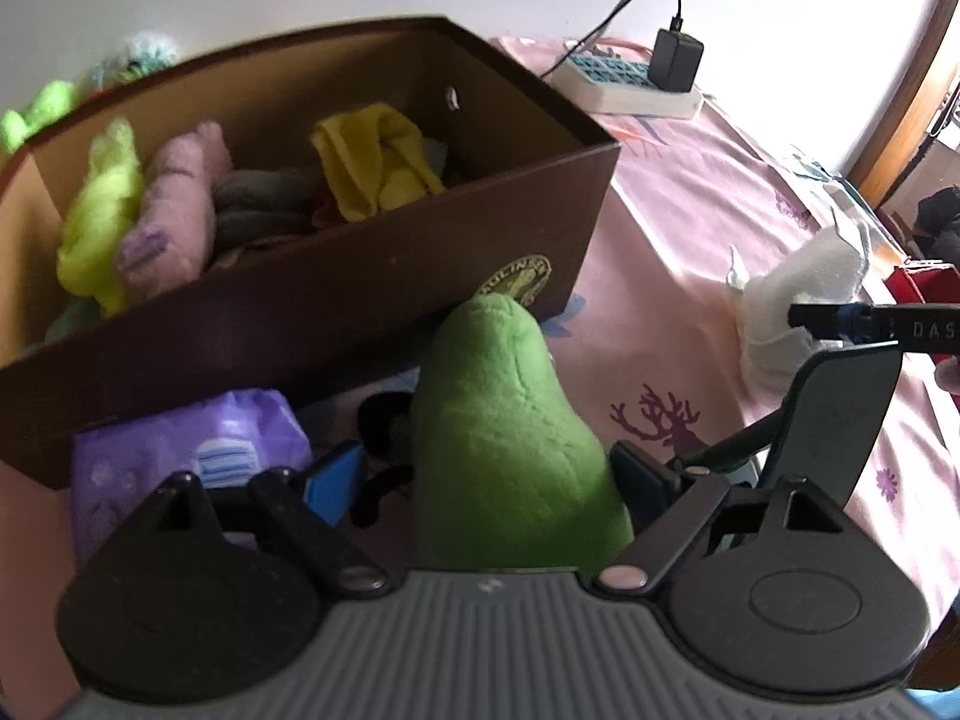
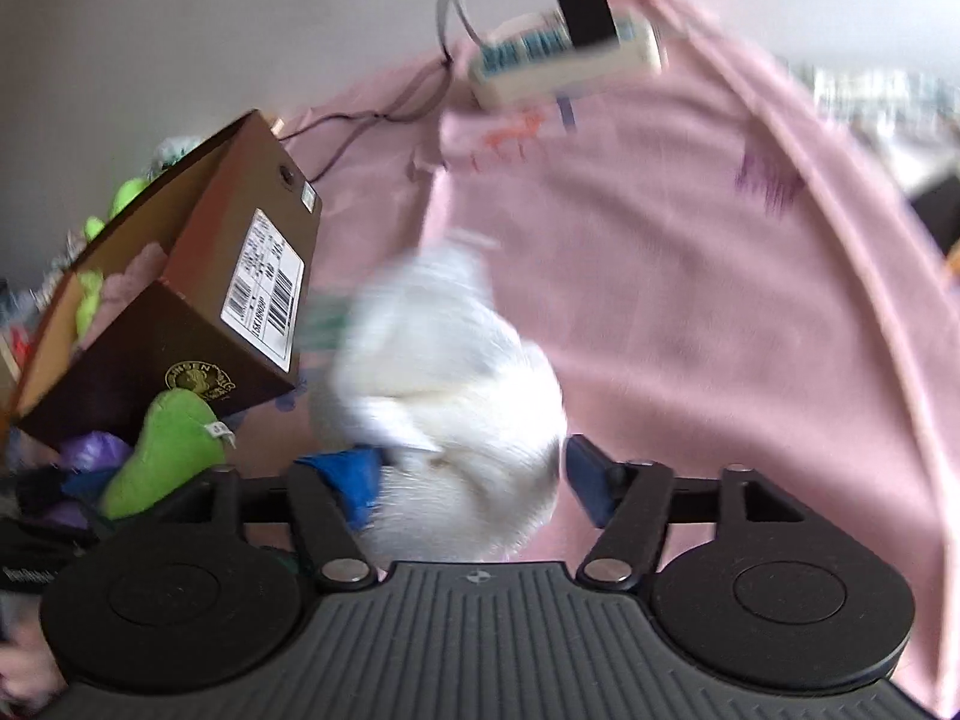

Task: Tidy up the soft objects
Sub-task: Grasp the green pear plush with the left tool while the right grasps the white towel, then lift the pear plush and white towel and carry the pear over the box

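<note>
Left gripper [image 1: 486,474] pinches the green plush [image 1: 504,438], blue pads pressed into both its sides; plush tip sits just in front of the box [image 1: 372,294] wall. Right gripper [image 2: 474,480] is clamped on the white plush [image 2: 456,384], held over the pink sheet [image 2: 690,312], right of the box.

1 brown box, open top. Inside, left to right: 1 lime plush [image 1: 99,210], 1 pink plush [image 1: 174,210], 1 grey item [image 1: 264,204], 1 yellow cloth [image 1: 375,165]. More underneath, can't tell what.

Purple packet [image 1: 198,450] lies on the sheet, touching the box's near wall, left of the green plush.

Left view only: box contents in full, charger [image 1: 678,60] plugged into the power strip [image 1: 630,87]. Right view only: barcode label [image 2: 264,288] on the box's end wall. It's motion-blurred, shows just lime and pink at the box rim.

Behind the box: more green soft items, count unclear.
</note>
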{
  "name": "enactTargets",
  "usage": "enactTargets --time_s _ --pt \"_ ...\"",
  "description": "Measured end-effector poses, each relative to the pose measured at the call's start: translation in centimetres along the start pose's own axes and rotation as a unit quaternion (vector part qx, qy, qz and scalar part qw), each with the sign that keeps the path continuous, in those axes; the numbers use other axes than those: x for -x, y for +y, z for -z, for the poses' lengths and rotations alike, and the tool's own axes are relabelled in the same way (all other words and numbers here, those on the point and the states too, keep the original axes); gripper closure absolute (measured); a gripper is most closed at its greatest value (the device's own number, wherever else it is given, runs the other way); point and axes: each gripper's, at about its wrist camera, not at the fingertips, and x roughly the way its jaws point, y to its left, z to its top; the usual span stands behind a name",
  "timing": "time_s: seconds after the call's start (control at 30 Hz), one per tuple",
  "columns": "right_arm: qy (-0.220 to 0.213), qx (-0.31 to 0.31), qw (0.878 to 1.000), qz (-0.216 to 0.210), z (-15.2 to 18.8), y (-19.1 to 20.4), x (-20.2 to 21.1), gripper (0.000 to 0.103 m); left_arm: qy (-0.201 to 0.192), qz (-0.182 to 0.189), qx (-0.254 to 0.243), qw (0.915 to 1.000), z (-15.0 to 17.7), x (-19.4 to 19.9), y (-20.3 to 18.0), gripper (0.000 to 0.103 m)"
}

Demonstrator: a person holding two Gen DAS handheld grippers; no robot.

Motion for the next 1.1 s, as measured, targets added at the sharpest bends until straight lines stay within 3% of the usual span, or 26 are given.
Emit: enactTargets --time_s 0.1,0.5,1.1 --pt "0.018 -0.03 0.999 -0.029 0.6 0.0 -0.9 0.044 0.007 0.001 -0.001 1.0 -0.3 -0.5 0.0 0.015" --pt "0.01 0.004 0.999 -0.037 0.2 1.3 -1.4 0.047 0.028 -0.018 0.001 0.9995 -1.3 -1.9 -0.4 0.015" --pt "0.006 0.004 0.999 -0.032 0.3 1.3 -1.5 0.047 0.028 -0.007 0.017 0.9994 -1.2 -1.6 -0.5 0.027"
